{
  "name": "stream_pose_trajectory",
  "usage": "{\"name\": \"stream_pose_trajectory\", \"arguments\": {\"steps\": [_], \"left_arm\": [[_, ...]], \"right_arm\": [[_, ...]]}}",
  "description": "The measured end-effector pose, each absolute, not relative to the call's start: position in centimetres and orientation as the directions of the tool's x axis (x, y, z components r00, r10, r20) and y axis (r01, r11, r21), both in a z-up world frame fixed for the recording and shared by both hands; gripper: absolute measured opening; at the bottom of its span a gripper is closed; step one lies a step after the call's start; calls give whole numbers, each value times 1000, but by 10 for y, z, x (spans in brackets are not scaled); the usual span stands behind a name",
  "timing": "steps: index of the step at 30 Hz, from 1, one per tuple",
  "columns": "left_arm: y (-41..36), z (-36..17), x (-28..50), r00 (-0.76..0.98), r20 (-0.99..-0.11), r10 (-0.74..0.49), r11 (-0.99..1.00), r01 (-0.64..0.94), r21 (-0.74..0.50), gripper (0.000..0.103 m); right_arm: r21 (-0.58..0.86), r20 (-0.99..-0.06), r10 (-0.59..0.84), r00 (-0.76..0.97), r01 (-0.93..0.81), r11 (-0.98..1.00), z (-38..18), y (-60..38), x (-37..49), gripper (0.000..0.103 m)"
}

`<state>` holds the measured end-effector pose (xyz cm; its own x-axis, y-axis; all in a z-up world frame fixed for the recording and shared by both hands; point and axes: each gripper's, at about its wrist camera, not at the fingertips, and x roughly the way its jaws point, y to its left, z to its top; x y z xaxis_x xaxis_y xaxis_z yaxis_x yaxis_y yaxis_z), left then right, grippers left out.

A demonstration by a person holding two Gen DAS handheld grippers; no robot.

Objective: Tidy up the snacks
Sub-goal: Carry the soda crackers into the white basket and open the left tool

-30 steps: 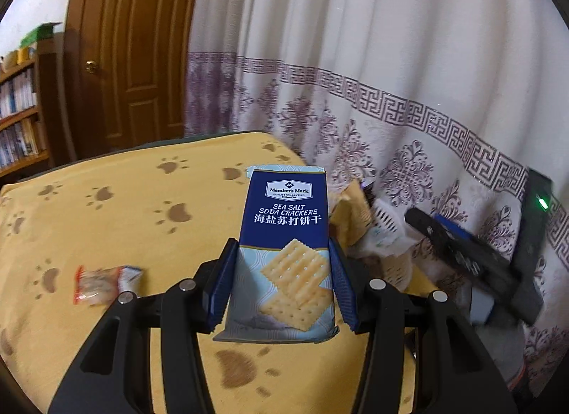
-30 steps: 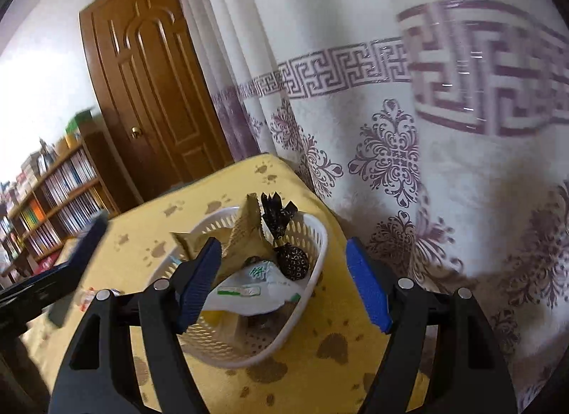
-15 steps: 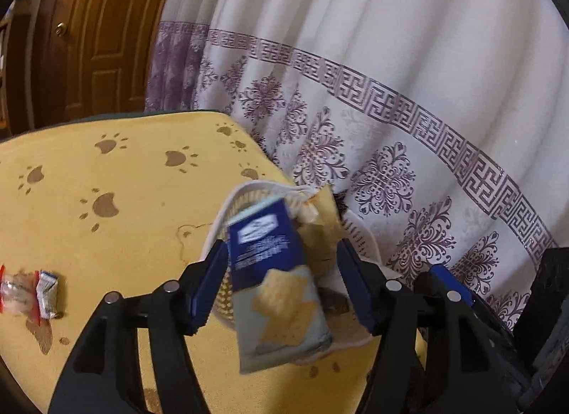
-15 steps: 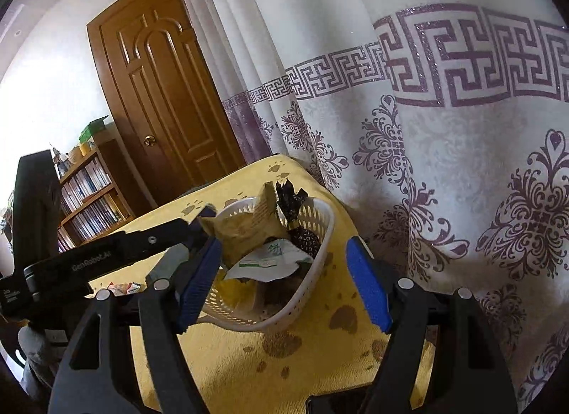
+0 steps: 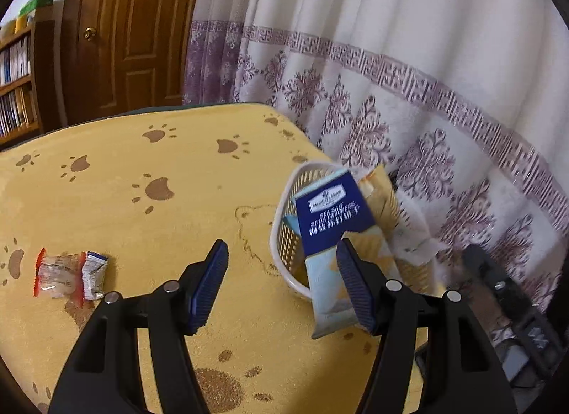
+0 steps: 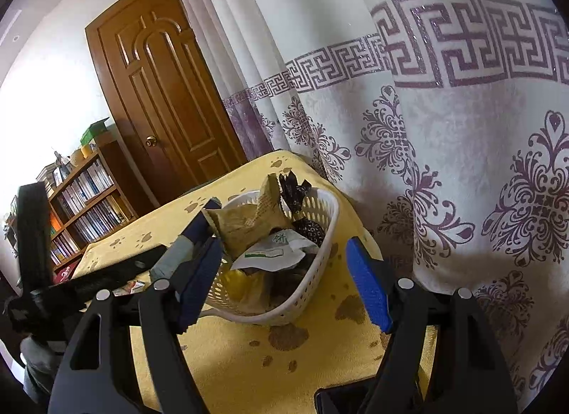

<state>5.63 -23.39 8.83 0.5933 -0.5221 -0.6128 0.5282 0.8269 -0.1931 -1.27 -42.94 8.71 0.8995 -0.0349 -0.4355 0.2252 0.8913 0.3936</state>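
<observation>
Yellow tablecloth (image 5: 142, 172), white basket (image 6: 320, 222), cracker packet (image 5: 330, 222) inside

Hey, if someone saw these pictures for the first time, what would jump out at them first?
Probably the blue soda cracker packet, tilted against the near rim of the white basket right in front of the left gripper, whose jaws stand apart from it. Next, the basket's heap of wrapped snacks beside the purple-patterned curtain. Then two small wrapped candies lying alone on the yellow paw-print cloth.
</observation>
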Motion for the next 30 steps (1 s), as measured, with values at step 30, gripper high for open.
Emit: {"name": "stream_pose_trajectory", "arguments": {"steps": [30], "left_arm": [[-208, 88, 12, 638, -593, -492, 814, 578, -53, 65]], "right_arm": [[383, -442, -13, 897, 201, 902, 86, -414, -19, 74]]}}
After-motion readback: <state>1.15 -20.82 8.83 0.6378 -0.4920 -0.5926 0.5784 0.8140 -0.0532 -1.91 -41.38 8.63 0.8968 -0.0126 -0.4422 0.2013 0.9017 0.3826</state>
